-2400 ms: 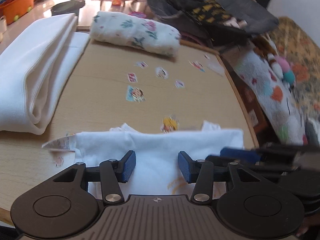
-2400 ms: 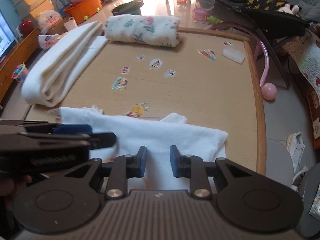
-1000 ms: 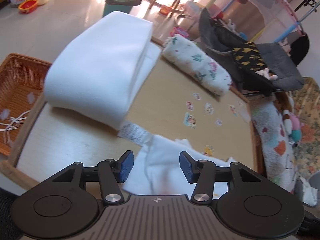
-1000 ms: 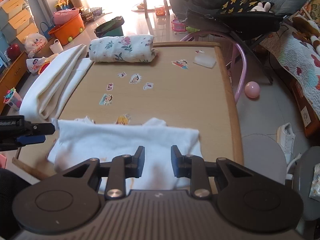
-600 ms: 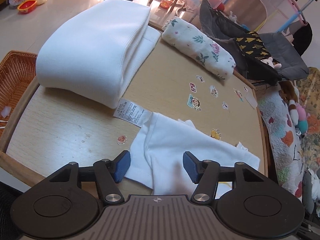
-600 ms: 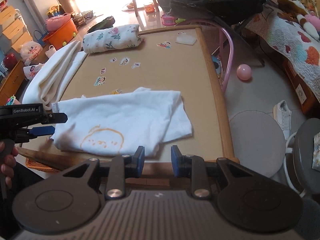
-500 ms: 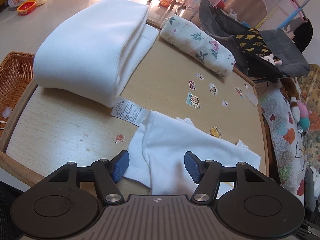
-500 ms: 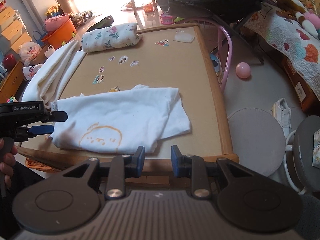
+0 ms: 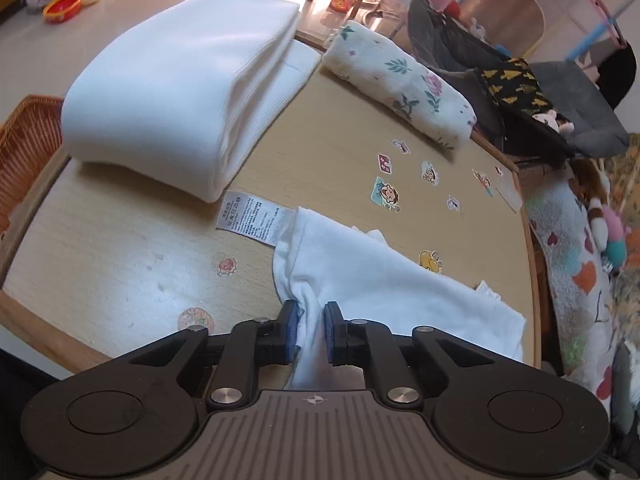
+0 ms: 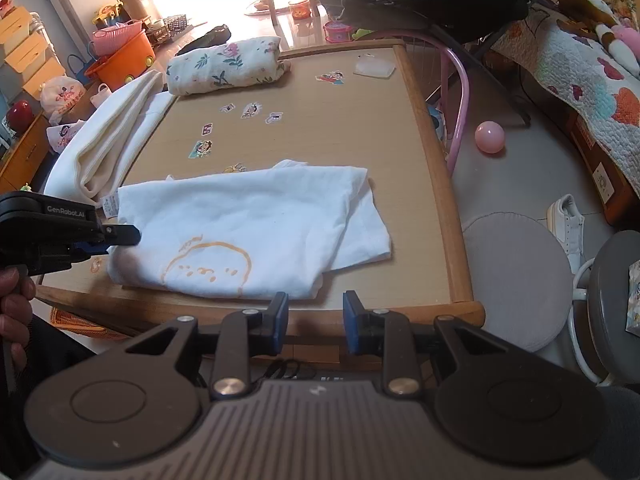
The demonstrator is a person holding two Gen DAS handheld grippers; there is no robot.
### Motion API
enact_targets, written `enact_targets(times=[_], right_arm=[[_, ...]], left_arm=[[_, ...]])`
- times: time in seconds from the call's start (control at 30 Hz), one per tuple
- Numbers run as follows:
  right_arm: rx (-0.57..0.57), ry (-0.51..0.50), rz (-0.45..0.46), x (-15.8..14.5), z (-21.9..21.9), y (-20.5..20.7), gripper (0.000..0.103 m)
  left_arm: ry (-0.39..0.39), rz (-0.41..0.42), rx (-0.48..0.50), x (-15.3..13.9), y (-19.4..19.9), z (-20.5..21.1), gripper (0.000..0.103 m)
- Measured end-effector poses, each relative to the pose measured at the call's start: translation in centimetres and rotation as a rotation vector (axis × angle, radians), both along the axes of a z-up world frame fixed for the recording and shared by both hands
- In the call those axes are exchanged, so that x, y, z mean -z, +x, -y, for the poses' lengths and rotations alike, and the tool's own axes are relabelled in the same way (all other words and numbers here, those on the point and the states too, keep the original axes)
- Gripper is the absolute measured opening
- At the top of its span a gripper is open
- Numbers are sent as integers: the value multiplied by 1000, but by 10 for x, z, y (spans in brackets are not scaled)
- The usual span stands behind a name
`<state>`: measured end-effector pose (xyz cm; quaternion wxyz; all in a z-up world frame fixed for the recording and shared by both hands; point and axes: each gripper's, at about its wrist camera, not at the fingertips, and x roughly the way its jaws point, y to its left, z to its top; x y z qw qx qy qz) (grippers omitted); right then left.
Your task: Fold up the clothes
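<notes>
White cotton T-shirt lies half-folded on the wooden bench. Left tool pinches its edge; right tool hangs parted, empty. Lift evenly, avoiding bunching.

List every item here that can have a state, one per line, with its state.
Left tool: shut on the white T-shirt's edge.
Right tool: open, empty, off the near table edge.
White T-shirt: partly folded, drawing facing up.
White blanket: folded.
Floral cloth: rolled.
Care label: lying flat on the table.
</notes>
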<state>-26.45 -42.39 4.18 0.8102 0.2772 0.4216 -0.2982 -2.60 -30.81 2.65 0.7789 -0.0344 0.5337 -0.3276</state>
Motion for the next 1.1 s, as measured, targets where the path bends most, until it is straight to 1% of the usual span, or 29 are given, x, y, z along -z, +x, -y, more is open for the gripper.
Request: enact_targets(times=[0.13,0.23,0.33,0.47,0.57,0.67,0.7,0.83,0.9,0.97,1.0,1.03,1.1], right_arm=[[14,-5,2,-2,3,-3,29],[11,-9,7,-4,5,-4,29],[-2,-10,18,-5,6,-3,29],[-45,-18,48,-9,8,7,29],[-64,-24,32,-8,11,16,29],[-74,-21,36,-5,14,22,29],[-82,-20,32,-2,15,25,29],[-110,-9,23,6,19,33,29],[-129,19,44,3,24,37,29],[-152,53,72,-2,31,41,25],[-169,70,83,-6,33,46,21],[-190,88,92,-9,36,51,14],[-237,124,89,-11,39,66,7]], left_arm=[[-40,-8,-13,-4,-3,-2,9],[-80,10,3,-17,-7,0,8],[-114,39,45,-34,-14,6,8],[-140,94,113,-56,-27,18,8],[-159,142,176,-70,-37,28,8],[-172,187,246,-79,-49,35,8],[-174,195,262,-81,-51,37,8],[-161,180,247,-75,-49,30,8],[-155,172,240,-72,-48,26,8],[-149,164,232,-70,-47,23,8],[-145,160,229,-68,-46,21,8],[-142,156,225,-67,-46,20,8],[-136,149,217,-64,-45,16,8]])
